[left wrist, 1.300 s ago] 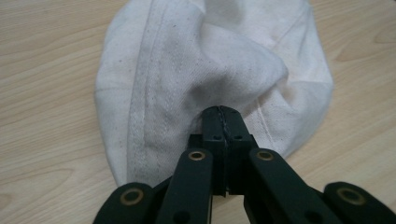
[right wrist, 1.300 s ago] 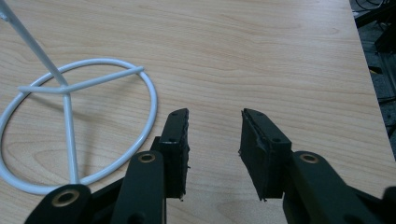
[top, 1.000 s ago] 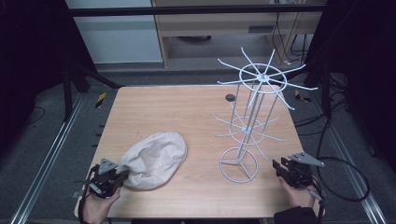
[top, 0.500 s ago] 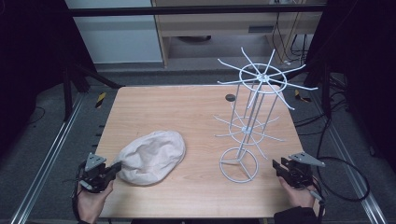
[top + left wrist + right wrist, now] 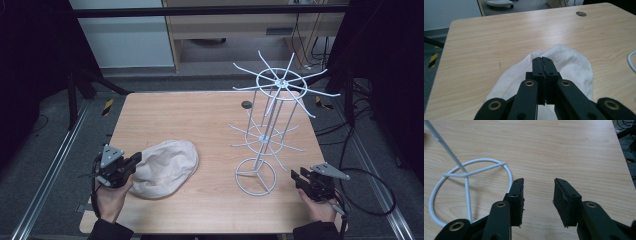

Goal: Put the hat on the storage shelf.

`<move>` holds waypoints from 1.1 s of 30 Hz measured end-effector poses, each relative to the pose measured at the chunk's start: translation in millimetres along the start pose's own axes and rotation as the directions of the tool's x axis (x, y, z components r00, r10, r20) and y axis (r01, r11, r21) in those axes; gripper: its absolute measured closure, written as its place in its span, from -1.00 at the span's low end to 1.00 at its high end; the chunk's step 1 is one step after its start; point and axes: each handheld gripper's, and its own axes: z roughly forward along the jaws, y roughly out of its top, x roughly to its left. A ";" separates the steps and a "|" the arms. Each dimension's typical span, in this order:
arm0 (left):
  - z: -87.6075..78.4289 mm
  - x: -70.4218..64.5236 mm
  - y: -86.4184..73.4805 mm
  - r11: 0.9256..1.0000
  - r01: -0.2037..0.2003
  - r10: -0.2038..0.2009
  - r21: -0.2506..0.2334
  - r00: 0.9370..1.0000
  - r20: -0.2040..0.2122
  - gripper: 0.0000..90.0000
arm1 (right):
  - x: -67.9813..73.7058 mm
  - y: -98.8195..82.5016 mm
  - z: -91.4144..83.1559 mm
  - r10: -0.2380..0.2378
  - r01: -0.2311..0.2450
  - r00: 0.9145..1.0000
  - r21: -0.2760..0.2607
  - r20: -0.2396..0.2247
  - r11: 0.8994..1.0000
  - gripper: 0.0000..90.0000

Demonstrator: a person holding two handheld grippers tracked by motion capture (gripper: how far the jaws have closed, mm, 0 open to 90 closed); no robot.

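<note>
A cream cloth cap [image 5: 167, 167] lies flat on the wooden table [image 5: 190, 115], front left. My left gripper [image 5: 135, 160] hovers at the cap's left edge, jaws shut flat against each other. In the left gripper view its tips [image 5: 542, 60] hang over the cap [image 5: 574, 67] with no fabric showing between them. A white wire hanging rack [image 5: 267, 125] with radiating prongs stands at the right. My right gripper [image 5: 296, 176] rests near the table's front right corner. Its jaws have just been opening, and the gripper [image 5: 539, 187] stands open with only bare wood between them, beside the rack's ring base [image 5: 466, 173].
A dark round grommet [image 5: 246, 104] sits in the tabletop behind the rack. Black frame posts and metal rails flank the table, and a cabinet stands beyond it. Cables trail on the floor at the right.
My left gripper drew back to the left off the cap's edge, then rose and came back over that edge. The cap and the right hand have kept their places.
</note>
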 end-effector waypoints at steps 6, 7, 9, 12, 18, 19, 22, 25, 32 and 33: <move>26.8 -10.4 16.5 1.000 0.026 -0.027 0.007 0.999 0.020 1.00 | 1.0 0.5 0.4 -0.005 0.005 1.000 -0.001 0.004 1.000 0.28; 30.2 -12.5 19.2 1.000 0.031 -0.031 0.000 0.999 0.024 1.00 | 0.9 0.3 0.9 -0.006 0.006 1.000 0.001 0.008 1.000 0.25; 36.8 -16.9 24.6 0.999 0.039 -0.039 -0.004 0.999 0.030 1.00 | 0.4 0.2 1.4 -0.010 0.010 1.000 -0.003 0.013 1.000 0.22; 49.0 -22.9 31.4 0.999 0.047 -0.047 -0.003 0.998 0.031 1.00 | 0.6 0.2 1.4 0.000 0.000 1.000 -0.005 0.013 1.000 0.19; 80.3 -37.6 39.9 0.999 0.037 -0.038 0.035 0.999 0.024 1.00 | -0.7 -0.4 2.6 -0.009 0.009 1.000 -0.011 0.027 1.000 0.14; 86.3 -39.7 40.0 0.998 0.037 -0.038 0.045 0.999 0.025 1.00 | -0.7 -0.5 3.0 -0.010 0.010 1.000 -0.010 0.027 1.000 0.13; 104.6 -46.7 38.3 0.996 0.029 -0.031 0.086 0.999 0.019 1.00 | -0.8 -0.6 3.9 -0.010 0.010 1.000 -0.002 0.023 1.000 0.11; 119.1 -51.0 34.9 0.993 0.026 -0.029 0.117 0.999 0.020 1.00 | -0.9 -0.6 4.6 -0.007 0.007 1.000 -0.004 0.020 1.000 0.10; 140.9 -51.0 30.3 0.988 0.034 -0.033 0.149 0.999 -0.011 1.00 | -1.4 -1.0 5.5 -0.017 0.017 1.000 -0.004 0.025 1.000 0.09; 143.6 -50.9 29.4 0.986 0.033 -0.030 0.162 0.999 -0.018 1.00 | -1.3 -0.9 5.9 -0.017 0.017 1.000 -0.003 0.024 1.000 0.09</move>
